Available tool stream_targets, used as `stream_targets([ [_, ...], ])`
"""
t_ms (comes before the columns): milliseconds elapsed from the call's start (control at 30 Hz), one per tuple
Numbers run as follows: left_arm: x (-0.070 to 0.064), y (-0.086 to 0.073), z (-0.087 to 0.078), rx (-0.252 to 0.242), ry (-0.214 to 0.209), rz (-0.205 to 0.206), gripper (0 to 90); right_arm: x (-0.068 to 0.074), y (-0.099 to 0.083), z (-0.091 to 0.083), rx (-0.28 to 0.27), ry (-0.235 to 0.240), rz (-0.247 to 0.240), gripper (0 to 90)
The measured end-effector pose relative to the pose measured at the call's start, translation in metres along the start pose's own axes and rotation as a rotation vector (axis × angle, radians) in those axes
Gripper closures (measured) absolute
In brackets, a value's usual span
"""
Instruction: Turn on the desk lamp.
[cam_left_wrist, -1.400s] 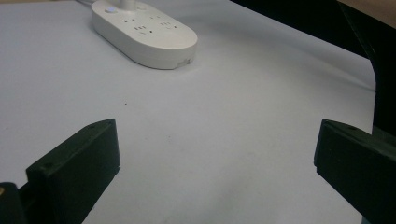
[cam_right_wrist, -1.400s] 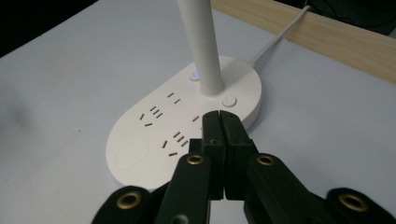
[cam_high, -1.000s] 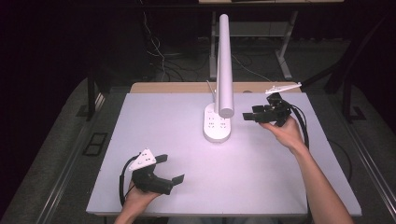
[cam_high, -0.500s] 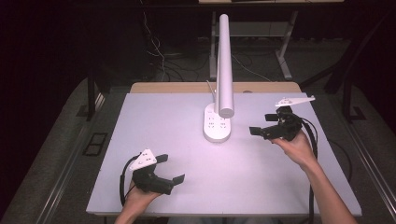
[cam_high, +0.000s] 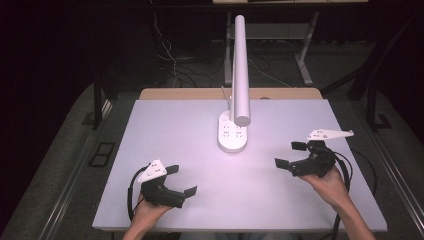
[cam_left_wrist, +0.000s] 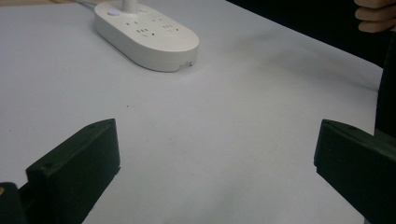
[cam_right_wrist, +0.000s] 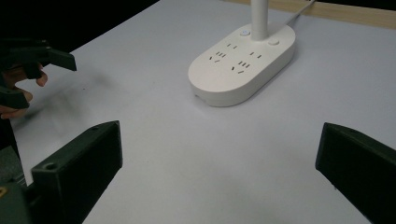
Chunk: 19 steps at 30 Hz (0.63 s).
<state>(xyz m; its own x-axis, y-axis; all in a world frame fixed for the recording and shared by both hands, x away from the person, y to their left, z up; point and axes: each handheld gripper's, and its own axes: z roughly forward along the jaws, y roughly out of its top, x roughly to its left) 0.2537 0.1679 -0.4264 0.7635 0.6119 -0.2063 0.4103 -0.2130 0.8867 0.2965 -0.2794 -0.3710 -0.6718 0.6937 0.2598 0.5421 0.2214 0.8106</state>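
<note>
Both of your tools sit wide open and empty, left gripper (cam_high: 179, 181) low at the near edge, right gripper (cam_high: 291, 154) off to the side, each aimed at the lamp base (cam_high: 233, 136) mid-table (cam_high: 165, 130), probably lining up an approach. Its tall lamp head (cam_high: 241, 70) overhangs the base; nothing else blocks you.

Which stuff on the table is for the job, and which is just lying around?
For the job:
- lamp with sockets in its base
- left tool, open
- right tool, open

Just lying around:
- cables on the floor behind the table
</note>
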Motion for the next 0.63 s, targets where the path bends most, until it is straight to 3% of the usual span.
stream_targets([
  [633, -0.001, 0.000, 0.002, 0.006, -0.001, -0.001, 0.0, 0.014, -0.060, -0.016, -0.041, -0.031, 0.029, 0.4],
])
